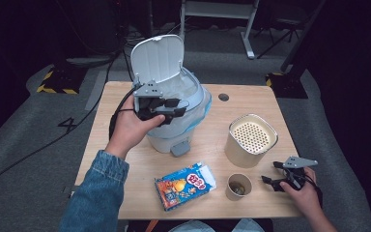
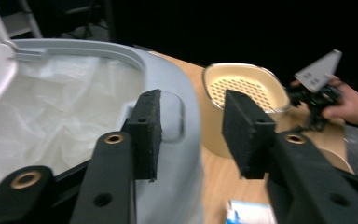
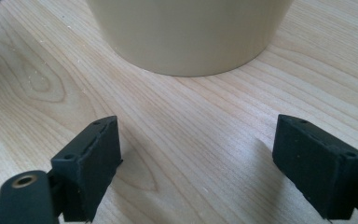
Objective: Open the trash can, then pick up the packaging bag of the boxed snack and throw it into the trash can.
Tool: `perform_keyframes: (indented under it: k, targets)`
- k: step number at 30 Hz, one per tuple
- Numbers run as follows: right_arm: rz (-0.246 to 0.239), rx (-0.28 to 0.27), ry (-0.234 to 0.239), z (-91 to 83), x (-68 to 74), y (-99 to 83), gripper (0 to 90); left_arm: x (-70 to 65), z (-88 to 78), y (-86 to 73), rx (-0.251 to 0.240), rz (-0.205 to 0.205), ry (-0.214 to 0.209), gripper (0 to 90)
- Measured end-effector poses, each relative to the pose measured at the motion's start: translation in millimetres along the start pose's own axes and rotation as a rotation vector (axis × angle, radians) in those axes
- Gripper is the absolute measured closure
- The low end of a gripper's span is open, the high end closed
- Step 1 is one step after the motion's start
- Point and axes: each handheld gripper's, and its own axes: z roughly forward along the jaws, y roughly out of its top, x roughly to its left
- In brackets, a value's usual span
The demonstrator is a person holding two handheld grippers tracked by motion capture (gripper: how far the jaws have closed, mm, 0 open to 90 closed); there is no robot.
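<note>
- The pedal bin (image 1: 176, 108) stands at about 11 o'clock from the table's (image 1: 125, 96) middle, its white lid (image 1: 157, 57) tipped up and back and a white liner bag (image 2: 51, 107) showing inside; so the opening looks done, while nothing on the table has yet gone in, as far as I can judge
- What seems left: the colourful snack carton (image 1: 183, 185) lies flat near the 6 o'clock edge, the small paper cup (image 1: 238, 186) stands just at its 3 o'clock side, and the tall beige container with a perforated lid (image 1: 250, 139) stands at about 3 o'clock from the bin; all are untouched and apart from both grippers
- Left gripper (image 1: 166, 110): held at the bin's near rim (image 2: 168, 88), hand wrapped round its body, forearm in a denim sleeve (image 1: 99, 193) rising from 6 o'clock; the jaws stand partly apart with nothing between them, one pad (image 2: 147, 133) in front of the rim, and I cannot tell whether it touches
- Right gripper (image 1: 278, 176): low over the table at about 4 o'clock, aimed at the base of the beige container; jaws spread wide over bare wood, gripping nothing
</note>
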Motion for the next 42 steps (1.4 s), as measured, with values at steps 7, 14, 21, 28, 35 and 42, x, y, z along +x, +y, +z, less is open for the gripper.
perform_keyframes:
  k: [7, 14, 21, 28, 35, 42]
  targets:
    - [-0.001, 0.001, 0.001, -0.1, -0.2, 0.1, 15.2, -20.1, -20.2, -10.5, 0.004, 0.029, -0.02, 49.6]
    - [0.001, -0.01, 0.012, -6.0, -0.1, -1.1, 30.6, -35.6, -37.3, -31.0, -0.005, 0.025, 0.017, 42.3]
    - [-0.008, -0.047, 0.055, -15.0, 5.1, 9.8, 34.9, -37.5, -48.3, -64.9, 0.018, 0.007, 0.05, 41.9]
    - [-0.046, -0.07, 0.107, -26.6, 16.0, 29.3, 43.8, -35.7, -51.7, -113.1, 0.056, -0.059, 0.076, 45.9]
    - [-0.054, -0.066, 0.144, -31.8, 17.0, 39.2, 45.5, -31.5, -43.3, -166.2, 0.123, -0.075, 0.092, 44.6]
    - [-0.044, -0.083, 0.166, -38.3, 21.3, 47.4, 45.7, -22.0, -33.9, -202.8, 0.171, -0.12, 0.106, 44.2]
